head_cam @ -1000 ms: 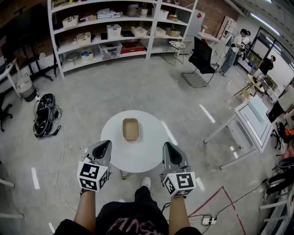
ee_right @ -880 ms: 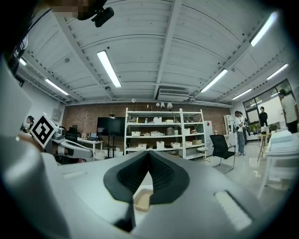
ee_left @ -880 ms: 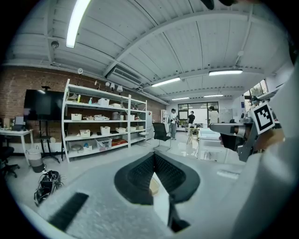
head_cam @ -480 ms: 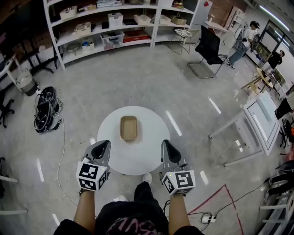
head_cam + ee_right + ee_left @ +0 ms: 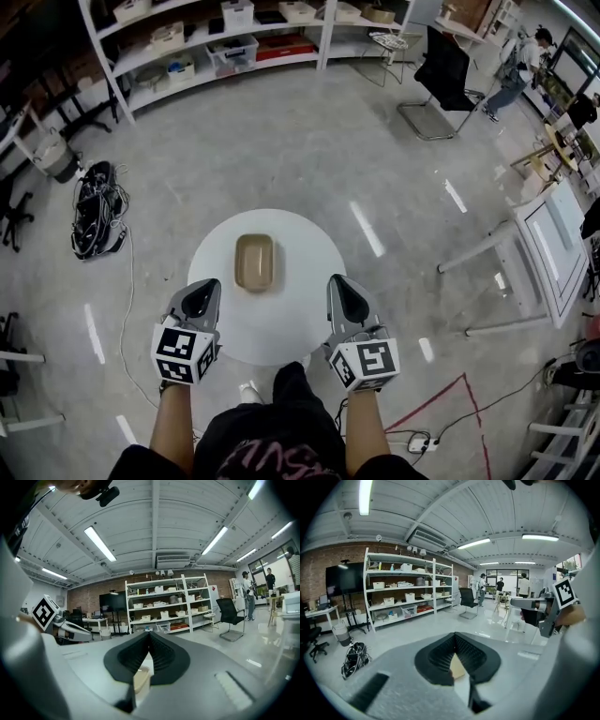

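Note:
A tan, oblong tray [image 5: 254, 262] lies on a small round white table [image 5: 305, 281]. My left gripper [image 5: 200, 298] hovers over the table's near left edge. My right gripper [image 5: 345, 298] hovers over the near right edge, level with the left. Both are shut with nothing between the jaws, and the tray lies ahead between them. In the left gripper view the tray [image 5: 458, 667] shows through the gap below the closed tips [image 5: 454, 641], and the right gripper [image 5: 529, 605] is at the right. The right gripper view shows its tips [image 5: 149, 637], the tray [image 5: 141, 679] and the left gripper [image 5: 70, 631].
White shelving [image 5: 234, 37] with boxes lines the far wall. A black chair [image 5: 445, 70] and people [image 5: 520, 56] are at the far right, a white desk [image 5: 553, 244] at the right. A bundle of cables [image 5: 94, 211] lies on the floor left. Red tape [image 5: 441, 403] marks the floor.
The head view has shifted forward, so the table and tray sit a little closer under the grippers. Both grippers stay side by side and shut.

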